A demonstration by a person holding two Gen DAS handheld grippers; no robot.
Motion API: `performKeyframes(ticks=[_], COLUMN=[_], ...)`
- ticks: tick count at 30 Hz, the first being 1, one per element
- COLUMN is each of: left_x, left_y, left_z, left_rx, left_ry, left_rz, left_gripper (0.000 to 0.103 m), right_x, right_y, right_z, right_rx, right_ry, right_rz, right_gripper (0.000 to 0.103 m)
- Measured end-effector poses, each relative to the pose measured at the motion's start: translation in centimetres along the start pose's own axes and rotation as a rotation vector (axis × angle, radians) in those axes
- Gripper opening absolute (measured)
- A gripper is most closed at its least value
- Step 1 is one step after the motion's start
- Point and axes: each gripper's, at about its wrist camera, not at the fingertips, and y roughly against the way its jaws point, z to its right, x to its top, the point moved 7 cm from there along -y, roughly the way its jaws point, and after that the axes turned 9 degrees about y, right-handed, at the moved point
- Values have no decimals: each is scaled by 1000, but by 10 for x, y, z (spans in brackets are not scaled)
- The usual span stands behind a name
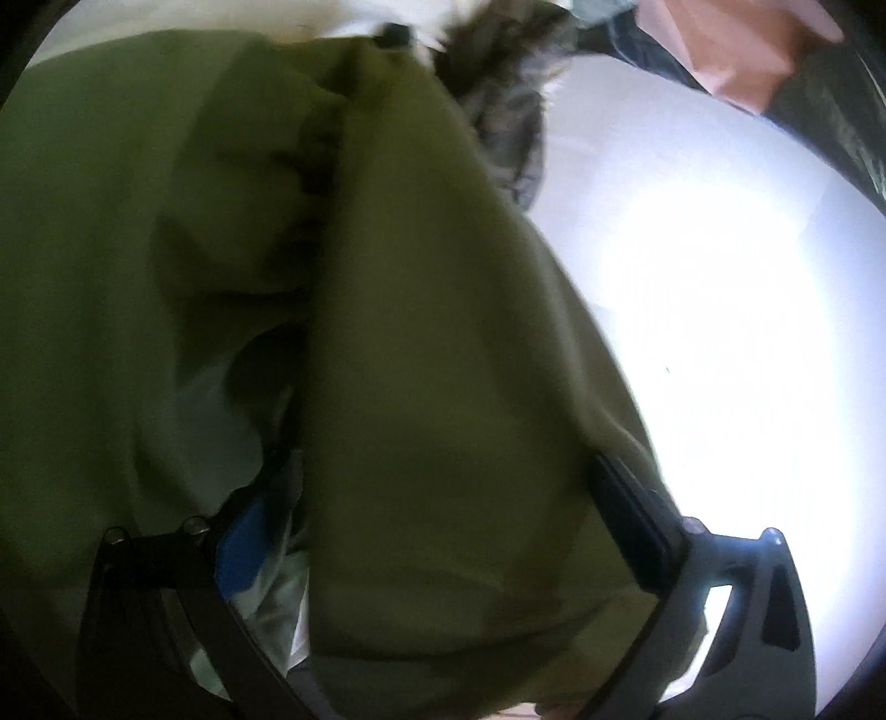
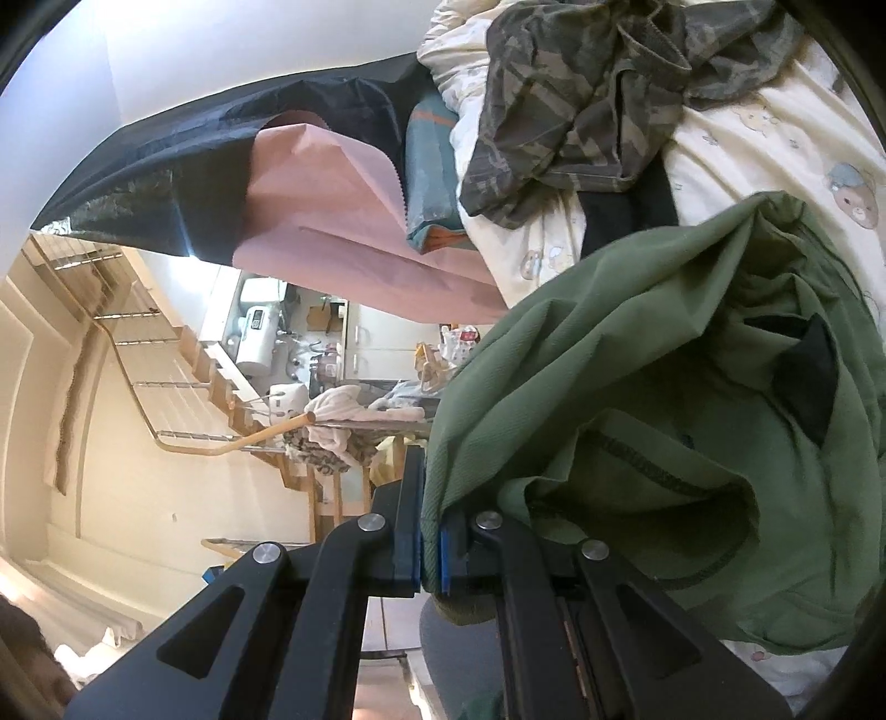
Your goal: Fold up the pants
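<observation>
left wrist view: the olive-green pants (image 1: 432,343) fill most of the blurred frame and hang as a thick bunched fold between the two fingers of the left gripper (image 1: 443,543). the jaws stand wide apart, one blue-padded finger (image 1: 243,554) at the lower left and the other finger (image 1: 637,526) at the lower right. the cloth lies against the right-hand finger; whether either pad presses on it cannot be told through the blur. beyond the pants, at the top, lies a camouflage garment (image 1: 509,111), and past it a pink paper sheet (image 1: 736,44) in the upper right corner. the right side of the frame is washed out by bright light.

right wrist view: the right gripper (image 2: 429,543) has its jaws drawn together, clamped on an edge of the pants (image 2: 637,376) — a thin fold of green cloth is pinched between the blue pads (image 2: 446,554). from that pinch the garment spreads up and to the right, its paler inner lining and a dark stitched hem turned toward the camera. it rests on a cream bedsheet (image 2: 775,144) printed with small bears. farther along the sheet sits the camouflage garment (image 2: 581,99), well apart from the gripper. to the left of it lie the pink paper sheet (image 2: 343,210) and a dark plastic bag (image 2: 183,166). a wooden staircase (image 2: 221,387) shows in the background at left.
</observation>
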Motion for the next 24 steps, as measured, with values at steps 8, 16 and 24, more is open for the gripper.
performKeyframes(ticks=[8,16,24], left_x=[-18,-42,-72], left_y=[-11,24,65], left_z=[15,81,82], left_rx=[231,536,914], left_ry=[-172,-426,-662], left_rz=[-46,-73,-164], left_gripper=[0,0,1], right_x=[-10,-10,-80], right_y=[15,44,46], right_z=[25,38,67], right_rx=[-32,-199,-386], right_ry=[-24,84,176], right_rz=[4,-34,-239], right_gripper=[4,4,4])
